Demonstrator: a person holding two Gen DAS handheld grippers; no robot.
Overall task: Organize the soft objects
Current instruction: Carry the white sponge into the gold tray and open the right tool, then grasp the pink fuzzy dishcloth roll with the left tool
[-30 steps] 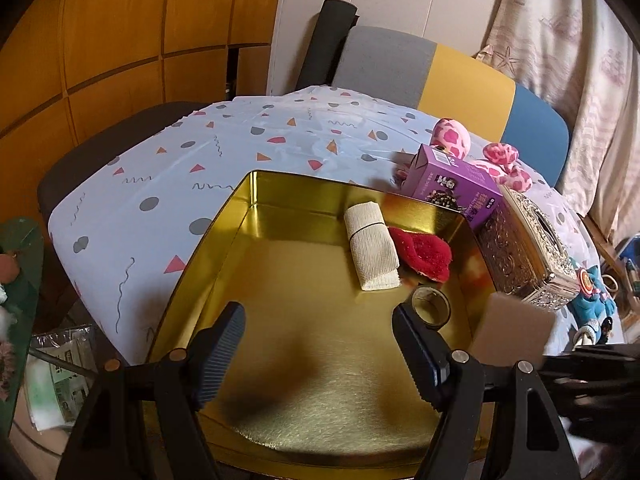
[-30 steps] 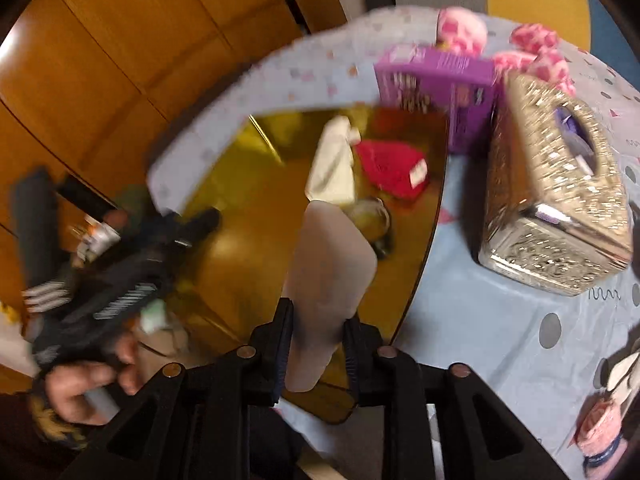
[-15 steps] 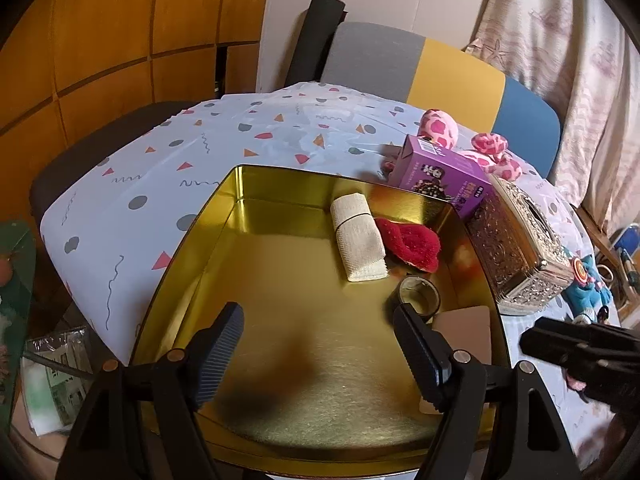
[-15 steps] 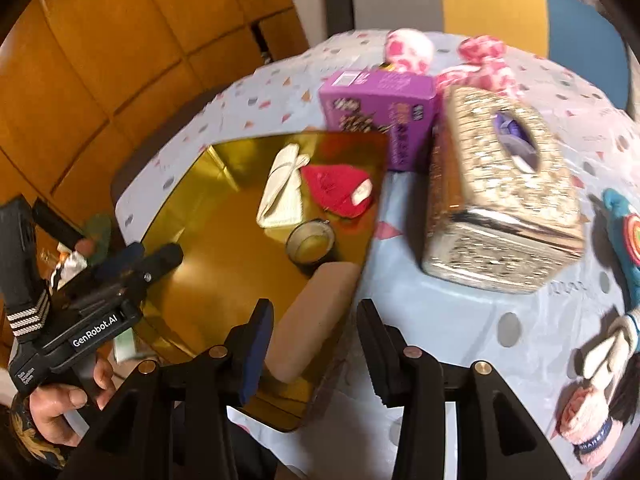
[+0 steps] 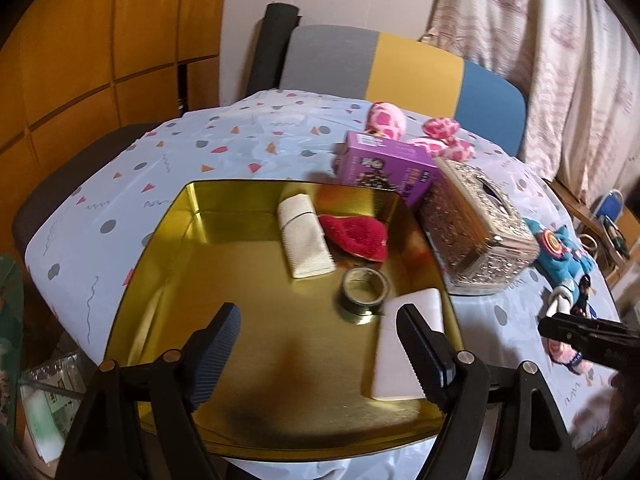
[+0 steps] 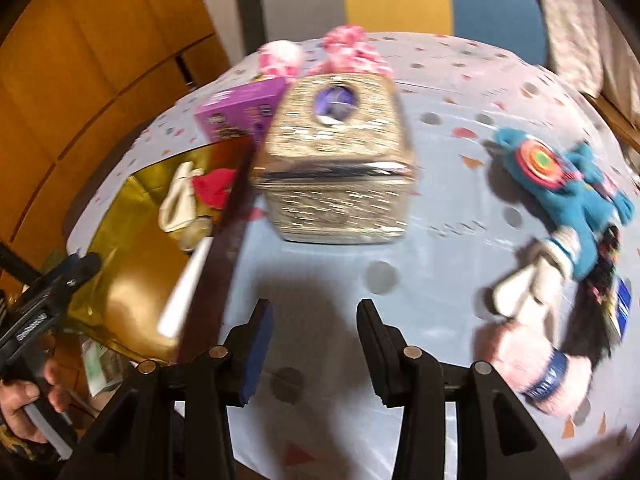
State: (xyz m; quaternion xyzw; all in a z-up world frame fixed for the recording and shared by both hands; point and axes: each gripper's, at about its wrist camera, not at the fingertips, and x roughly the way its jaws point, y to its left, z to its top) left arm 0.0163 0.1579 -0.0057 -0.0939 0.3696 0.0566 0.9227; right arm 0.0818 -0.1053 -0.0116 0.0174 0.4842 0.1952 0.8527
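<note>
A: How does the left gripper (image 5: 318, 344) stand?

B: Spread wide and opening a little more, with nothing between its fingers. It hangs over the near part of the gold tray (image 5: 168, 240) and touches none of the things inside.

A: And the right gripper (image 6: 314, 340)?

B: Its jaws are parted partway and empty. Below the gap is only bare tabletop (image 6: 440, 160), in front of the silver tissue box (image 6: 340, 184).

A: Where are the soft things?

B: Some lie in the tray: a rolled cream cloth (image 5: 304, 236), a red fuzzy piece (image 5: 356, 236) touching it, and a pale flat sponge (image 5: 404, 348) along the tray's right wall. A tape roll (image 5: 362, 290) sits between the sponge and the cloth. Others lie out on the tabletop: a blue plush toy (image 6: 576, 184) and a pink plush (image 6: 536, 364) to the right of the right gripper, and a pink spotted plush (image 5: 386, 120) behind the purple box (image 5: 384, 168).

A: Does the right gripper touch either plush?

B: No, both lie just beside it, apart from its fingers.
</note>
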